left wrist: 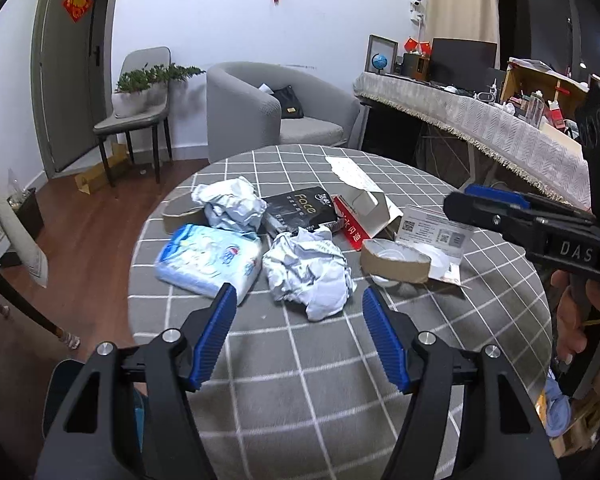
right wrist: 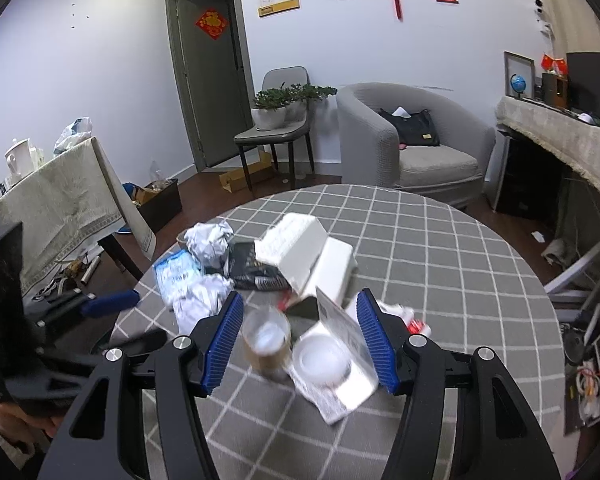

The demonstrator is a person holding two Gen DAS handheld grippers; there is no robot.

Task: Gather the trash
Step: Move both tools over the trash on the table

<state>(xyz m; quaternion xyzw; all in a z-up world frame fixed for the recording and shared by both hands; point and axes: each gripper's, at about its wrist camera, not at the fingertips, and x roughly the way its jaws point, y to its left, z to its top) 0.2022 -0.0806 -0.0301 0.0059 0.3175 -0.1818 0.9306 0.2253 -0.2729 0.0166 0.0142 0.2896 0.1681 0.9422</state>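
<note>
A: Biggest first?
B: Round tabletop [left wrist: 340,360] w/ grey checked cloth. All the trash sits in a pile at its middle.
A: Contents?
B: Left side, a blue-white tissue pack [left wrist: 208,260]. Far of that, a crumpled paper wad [left wrist: 232,204]; a black "Face" pack [left wrist: 300,212] just right of it. A second paper wad [left wrist: 308,272] lies nearest, approx. centre. Right of the black pack, an open white carton [left wrist: 366,208] w/ a red side. Then a brown tape roll [left wrist: 394,260] and a printed slip w/ QR codes [left wrist: 436,232], touching.
A: Left gripper [left wrist: 298,304]?
B: Above the near part of the tabletop, jaws about half open w/ nothing between them. The near wad lies just beyond the tips, apart from them.
A: Right gripper [right wrist: 298,310]?
B: Over the right side of the pile, jaws also half open. Tape roll [right wrist: 266,344] and slip [right wrist: 340,332] show in the gap, but blurred, can't tell if the pads [right wrist: 370,336] touch them.
</note>
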